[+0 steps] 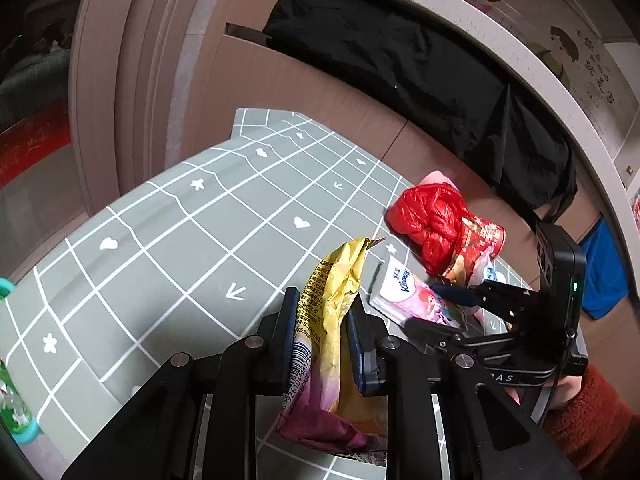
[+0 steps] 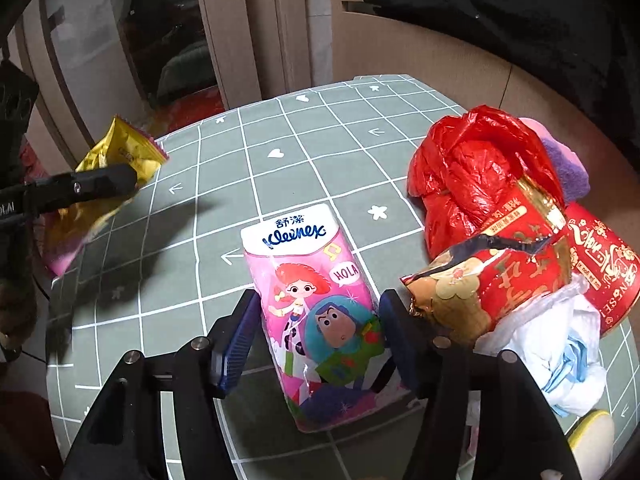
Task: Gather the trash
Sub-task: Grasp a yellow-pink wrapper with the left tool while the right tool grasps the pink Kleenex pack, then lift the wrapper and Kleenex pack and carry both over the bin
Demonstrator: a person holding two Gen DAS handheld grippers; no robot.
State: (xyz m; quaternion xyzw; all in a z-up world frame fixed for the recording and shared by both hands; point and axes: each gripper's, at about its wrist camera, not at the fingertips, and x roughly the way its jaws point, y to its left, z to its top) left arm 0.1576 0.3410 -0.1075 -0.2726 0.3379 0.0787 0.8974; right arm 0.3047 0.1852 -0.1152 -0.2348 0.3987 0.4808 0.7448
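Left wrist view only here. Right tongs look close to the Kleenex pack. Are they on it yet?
Observer: Not gripping. In the right wrist view the Kleenex pack lies flat between the open right tongs, and one pad clearly stands off it.
Operator: Anything crowding the grasp?
Observer: Yes, the torn red-and-gold wrapper sits right up against the other finger.
Operator: More trash behind that?
Observer: A crumpled white-and-blue wad lies beside the red cup. It barely shows in your view.
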